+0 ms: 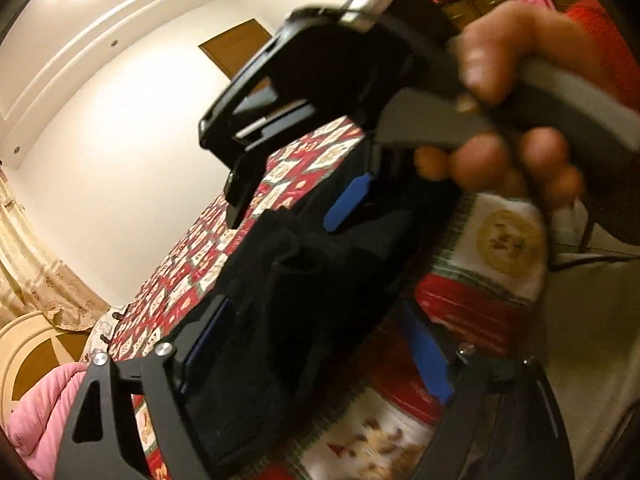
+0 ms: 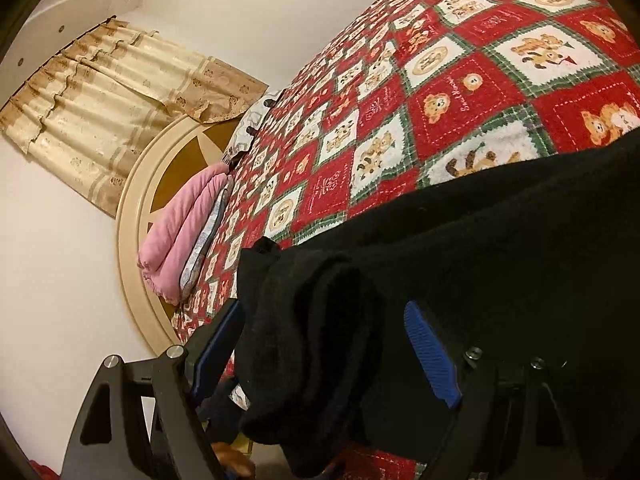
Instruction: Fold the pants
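pants (image 2: 500, 248), one black pair, lie on the red patchwork bedspread (image 2: 460, 80), bunched, their length running from near the bed's edge toward the headboard (image 2: 136, 208). two grippers show: the left gripper (image 1: 316, 356) stands spread around the cloth, the right gripper (image 2: 324, 344) likewise apart with a fold between its fingers. one pink pillow (image 2: 180, 232) lies by the headboard.

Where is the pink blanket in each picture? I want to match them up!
Left wrist view: the pink blanket sits in the bottom left corner, beside the left gripper.
Right wrist view: it lies left of the middle, against the round headboard.
Shared landmark: the red teddy-bear quilt, with the black pants on it.
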### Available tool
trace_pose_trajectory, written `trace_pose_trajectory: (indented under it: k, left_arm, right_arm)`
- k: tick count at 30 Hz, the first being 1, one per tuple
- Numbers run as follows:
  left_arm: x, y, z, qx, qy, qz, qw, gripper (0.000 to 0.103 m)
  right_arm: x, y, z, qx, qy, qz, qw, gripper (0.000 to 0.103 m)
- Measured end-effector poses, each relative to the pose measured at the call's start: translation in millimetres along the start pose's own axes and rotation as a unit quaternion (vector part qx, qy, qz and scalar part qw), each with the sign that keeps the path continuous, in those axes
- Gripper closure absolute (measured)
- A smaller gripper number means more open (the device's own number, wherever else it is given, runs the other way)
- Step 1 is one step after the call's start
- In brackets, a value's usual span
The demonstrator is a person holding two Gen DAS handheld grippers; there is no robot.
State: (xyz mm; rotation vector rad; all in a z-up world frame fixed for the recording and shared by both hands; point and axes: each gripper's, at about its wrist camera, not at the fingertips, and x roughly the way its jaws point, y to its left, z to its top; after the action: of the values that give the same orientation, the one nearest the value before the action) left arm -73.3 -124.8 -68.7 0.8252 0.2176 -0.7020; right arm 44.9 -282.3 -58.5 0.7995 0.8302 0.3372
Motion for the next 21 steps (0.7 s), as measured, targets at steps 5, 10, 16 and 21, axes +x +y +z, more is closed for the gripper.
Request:
trace_pose_trajectory:
  k: [5, 10, 16, 21]
  left_arm:
    - [18.4, 11.8, 4.8, -0.035, 0.001, -0.009, 0.9994, 0.031]
    - [20.4, 5.8, -1.7, -0.051, 0.01, -0.033, 0.9981, 0.061]
    - [11.9, 34.4, 5.8, -0.143, -0.005, -0.066, 0.9875, 0.076]
    - [0.1, 40.1, 31.6, -0.156, -0.035, -0.06, 0.9854, 0.077]
  right_arm:
    - [4.9, 3.9, 1.7, -0.015, -0.007, -0.007, 1.0, 0.02]
    - [25.9, 28.2, -8.5, -0.114, 0.02, -0.084, 0.99, 0.056]
    - [14.0, 27.7, 0.5, -0.095, 0.007, -0.055, 0.994, 0.068]
    - [-16.1, 50.7, 14.8, -0.128, -0.02, -0.051, 0.99, 0.069]
